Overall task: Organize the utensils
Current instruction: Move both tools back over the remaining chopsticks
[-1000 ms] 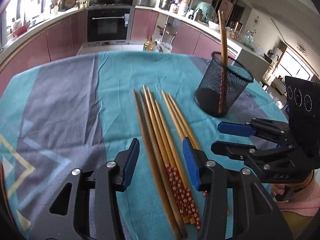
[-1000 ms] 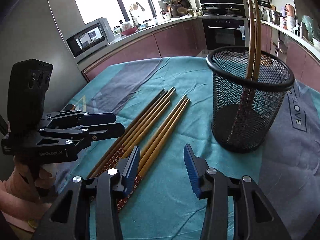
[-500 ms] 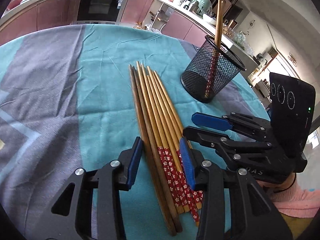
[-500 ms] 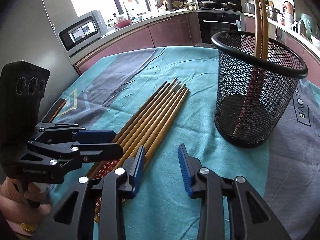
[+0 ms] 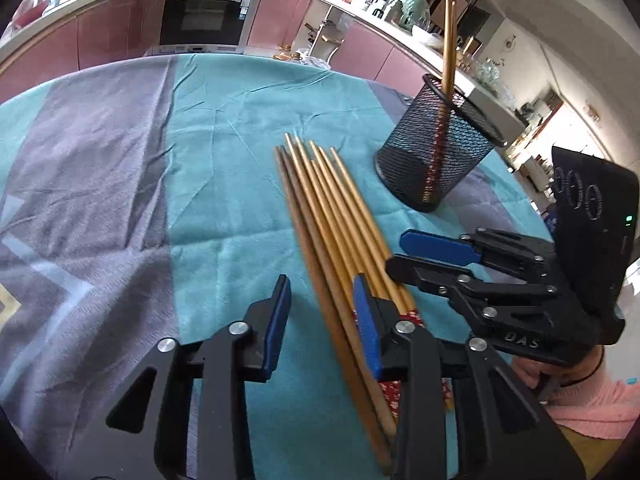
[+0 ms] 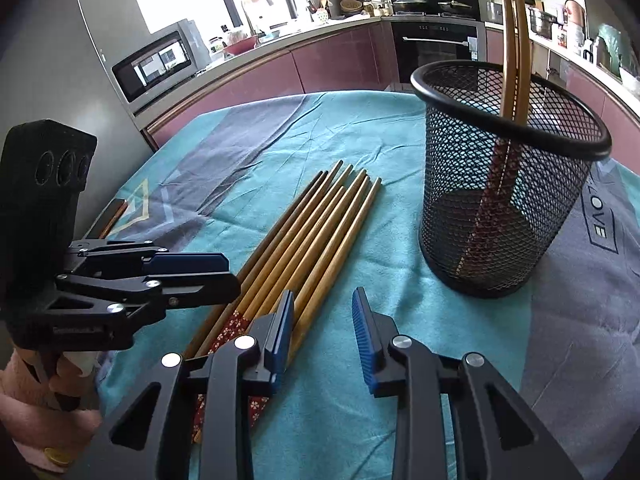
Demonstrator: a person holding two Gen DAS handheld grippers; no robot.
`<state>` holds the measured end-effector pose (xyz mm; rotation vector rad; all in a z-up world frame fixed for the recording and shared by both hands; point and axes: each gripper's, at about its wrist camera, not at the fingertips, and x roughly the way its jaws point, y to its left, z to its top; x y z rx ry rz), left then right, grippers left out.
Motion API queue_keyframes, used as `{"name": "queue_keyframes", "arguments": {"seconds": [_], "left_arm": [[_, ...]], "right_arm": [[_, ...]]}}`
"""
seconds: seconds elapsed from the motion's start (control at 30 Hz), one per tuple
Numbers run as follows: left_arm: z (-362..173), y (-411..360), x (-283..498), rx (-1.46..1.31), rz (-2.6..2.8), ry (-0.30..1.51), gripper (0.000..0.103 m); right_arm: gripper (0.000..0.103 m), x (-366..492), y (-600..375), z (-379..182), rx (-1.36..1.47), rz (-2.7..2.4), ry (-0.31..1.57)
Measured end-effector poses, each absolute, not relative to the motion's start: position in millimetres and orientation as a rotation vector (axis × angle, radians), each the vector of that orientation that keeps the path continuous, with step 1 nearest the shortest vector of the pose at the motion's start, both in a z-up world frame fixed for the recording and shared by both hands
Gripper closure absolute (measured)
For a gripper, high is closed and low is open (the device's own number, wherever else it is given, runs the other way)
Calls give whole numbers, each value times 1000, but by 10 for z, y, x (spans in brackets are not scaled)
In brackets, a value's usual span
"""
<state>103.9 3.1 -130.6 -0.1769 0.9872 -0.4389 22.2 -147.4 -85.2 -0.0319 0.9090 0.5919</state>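
Note:
Several wooden chopsticks [image 5: 328,216] lie side by side on the teal cloth, some with red flowered ends; they also show in the right wrist view [image 6: 308,236]. A black mesh cup [image 5: 436,152] stands to their right, holding two chopsticks [image 5: 448,44] upright; it also shows in the right wrist view [image 6: 504,184]. My left gripper [image 5: 320,308] is open and empty, low over the bundle's near part. My right gripper [image 6: 324,328] is open and empty just right of the bundle's near ends. It shows in the left wrist view [image 5: 424,256] beside the bundle.
The table wears a teal and grey cloth [image 5: 120,184]. A dark flat object [image 6: 114,216] lies at the table's left edge in the right wrist view. Kitchen counters and an oven [image 5: 208,12] stand behind the table.
The loose chopsticks have been pushed together into one tight bundle. My left gripper has shifted left, so the bundle lies under its right finger. My right gripper stays close beside the bundle.

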Motion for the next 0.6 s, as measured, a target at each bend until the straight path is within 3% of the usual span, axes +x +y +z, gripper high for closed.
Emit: {"name": "queue_keyframes", "arguments": {"seconds": [0.4, 0.6], "left_arm": [[-1279, -18, 1116, -57, -400, 996, 82], [-1287, -10, 1176, -48, -393, 1004, 78]], "right_arm": [[76, 239, -1494, -855, -63, 560, 922], [77, 292, -1426, -864, -96, 539, 913]]}}
